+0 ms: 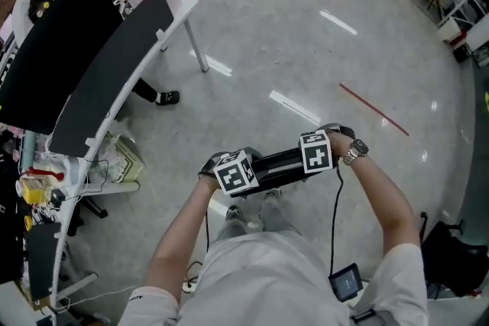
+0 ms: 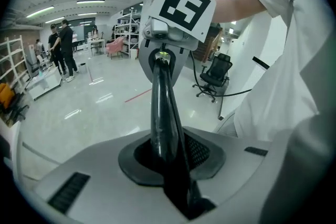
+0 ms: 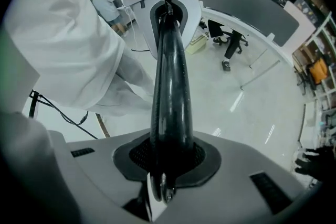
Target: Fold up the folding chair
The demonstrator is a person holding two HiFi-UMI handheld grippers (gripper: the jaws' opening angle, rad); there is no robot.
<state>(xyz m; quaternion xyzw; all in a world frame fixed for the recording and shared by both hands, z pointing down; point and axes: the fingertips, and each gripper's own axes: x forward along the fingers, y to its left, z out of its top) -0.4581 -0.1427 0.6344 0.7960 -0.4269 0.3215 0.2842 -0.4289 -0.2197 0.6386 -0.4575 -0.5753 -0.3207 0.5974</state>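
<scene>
1. Head view: folding chair (image 1: 279, 163), black, level over open floor (image 1: 306, 50), clear of desk (image 1: 114, 80) edge at left; left gripper (image 1: 238, 176) and right gripper (image 1: 321, 152) each clamped on it.
2. Left gripper view only: office chair (image 2: 214, 73), two distant people (image 2: 63, 47).

We see the folding chair (image 1: 279, 164) as smooth, glossy black, catching reflections. The left gripper (image 2: 170, 165) and right gripper (image 3: 165, 162) have matt grey plastic shells. Beneath the chair, the floor (image 1: 306, 50) is polished and shiny. Our wristwatch (image 1: 354, 152) looks metal, our shirt (image 1: 260, 271) white cloth.
</scene>
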